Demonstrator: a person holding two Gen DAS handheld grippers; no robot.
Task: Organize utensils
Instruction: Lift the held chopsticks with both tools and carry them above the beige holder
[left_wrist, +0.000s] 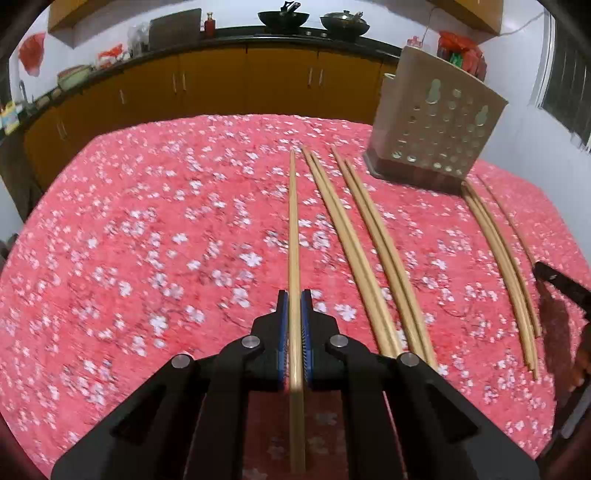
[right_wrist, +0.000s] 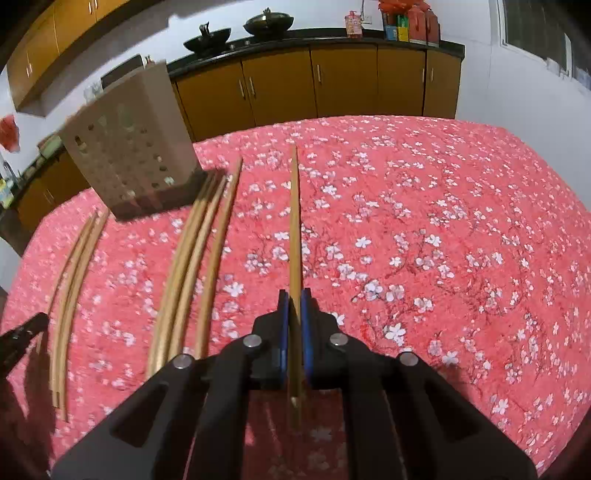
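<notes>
Two chopsticks are lifted: my left hand-held gripper (left_wrist: 294, 301) clamps one chopstick (left_wrist: 293, 221), my right (right_wrist: 294, 301) another (right_wrist: 294, 221). Loose chopsticks (left_wrist: 373, 240) lie between them; holder (left_wrist: 436, 129) ahead, apparently unfilled.

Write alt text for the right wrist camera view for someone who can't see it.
The right hand-held gripper is shut on a single wooden chopstick pointing ahead over a pink floral tablecloth. To its left lie loose chopsticks, with a perforated beige utensil holder standing behind them.
</notes>
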